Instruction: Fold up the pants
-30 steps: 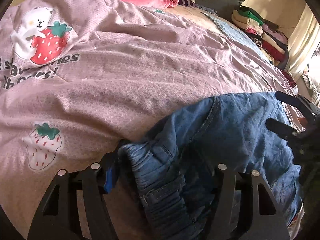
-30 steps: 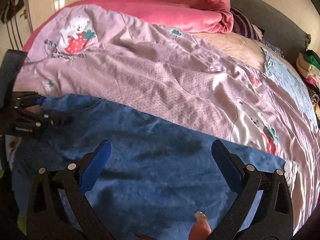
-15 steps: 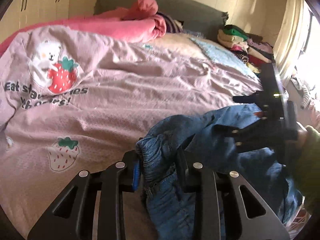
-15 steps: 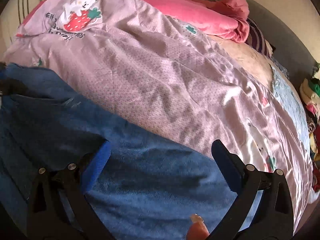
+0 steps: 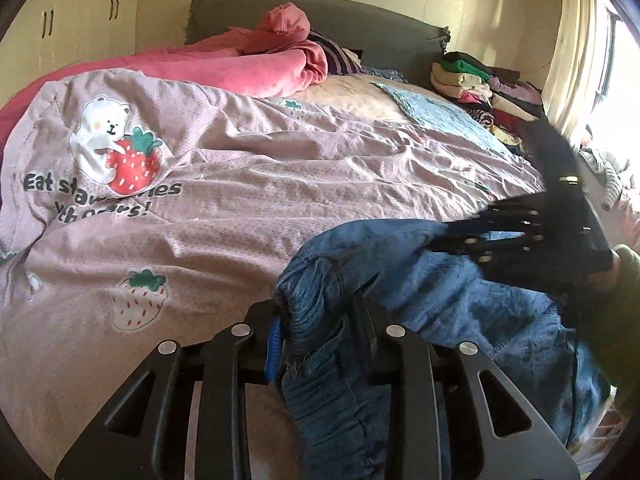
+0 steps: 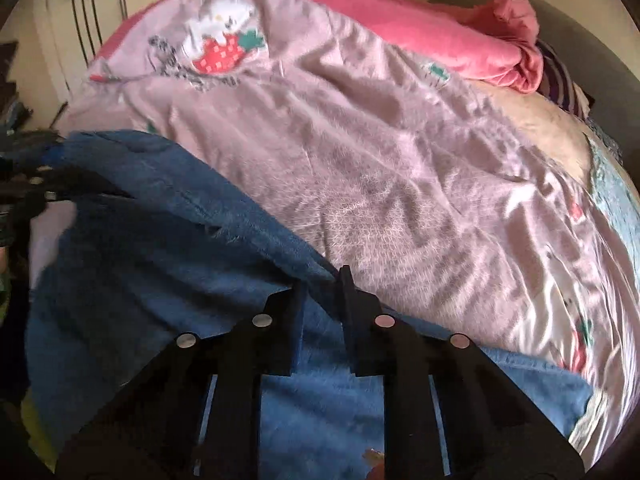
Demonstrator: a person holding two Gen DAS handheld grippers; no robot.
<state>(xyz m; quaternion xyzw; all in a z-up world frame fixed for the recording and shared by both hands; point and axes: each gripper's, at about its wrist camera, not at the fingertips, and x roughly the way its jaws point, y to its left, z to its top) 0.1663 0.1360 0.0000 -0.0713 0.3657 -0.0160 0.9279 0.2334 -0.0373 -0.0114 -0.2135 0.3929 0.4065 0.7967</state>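
Blue denim pants point(image 5: 460, 304) lie bunched at the near edge of a pink strawberry-print duvet point(image 5: 280, 168). My left gripper point(image 5: 318, 330) is shut on the elastic waistband, which stands up between its fingers. In the right wrist view the pants point(image 6: 160, 264) spread across the lower left, and my right gripper point(image 6: 321, 286) is shut on a raised fold at their upper edge. That right gripper point(image 5: 476, 236) also shows at the right of the left wrist view, gripping the denim. The left gripper point(image 6: 36, 188) sits blurred at the far left of the right wrist view.
A rolled pink blanket point(image 5: 256, 64) lies at the head of the bed against a grey headboard point(image 5: 360, 24). A stack of folded clothes point(image 5: 476, 84) sits at the far right by a curtain point(image 5: 572, 60). Wardrobe doors point(image 5: 80, 20) stand at the back left.
The right gripper's wide-open jaws have closed on the edge of the pants. The left gripper closed on the waistband and lifted it off the duvet.
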